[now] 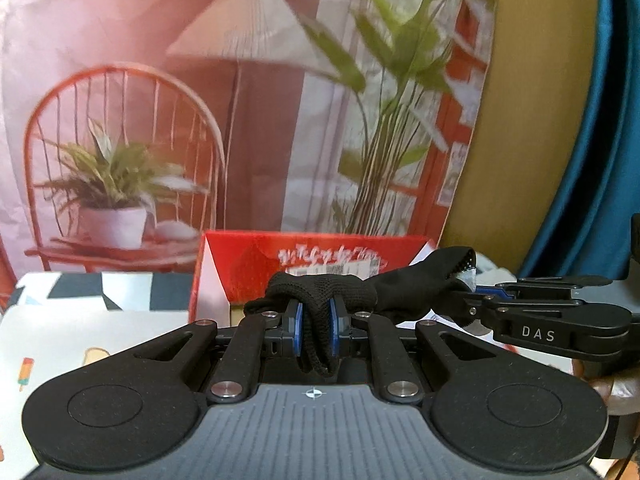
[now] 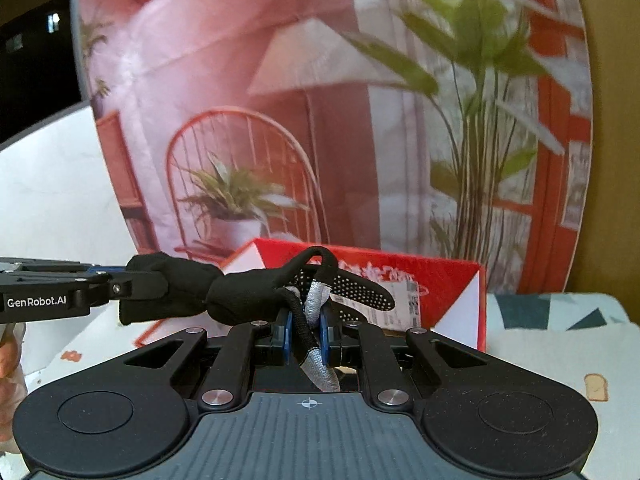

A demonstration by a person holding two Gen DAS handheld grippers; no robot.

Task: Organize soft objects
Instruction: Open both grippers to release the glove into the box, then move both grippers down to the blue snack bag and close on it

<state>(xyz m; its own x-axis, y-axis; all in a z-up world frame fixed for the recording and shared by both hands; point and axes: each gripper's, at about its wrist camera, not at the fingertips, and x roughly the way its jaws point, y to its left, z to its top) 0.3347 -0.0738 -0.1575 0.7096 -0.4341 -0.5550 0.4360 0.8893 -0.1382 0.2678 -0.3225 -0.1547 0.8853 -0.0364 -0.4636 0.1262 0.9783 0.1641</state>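
Left wrist view: left tongs [image 1: 316,322] and right tongs [image 1: 474,286], both clamped, stretch a light, limp black sock [image 1: 400,290] between them; the ends are the sound grips.

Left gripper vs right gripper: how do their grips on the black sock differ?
The left gripper pinches plain black knit at one end of the black sock; the right gripper pinches the other end, clamping grey-white fabric and a black edge. Beside the right gripper's grip a flap with white grip dots sticks out; none shows at the left gripper's. Shared: both are shut on the same sock, holding it up in front of the red box.
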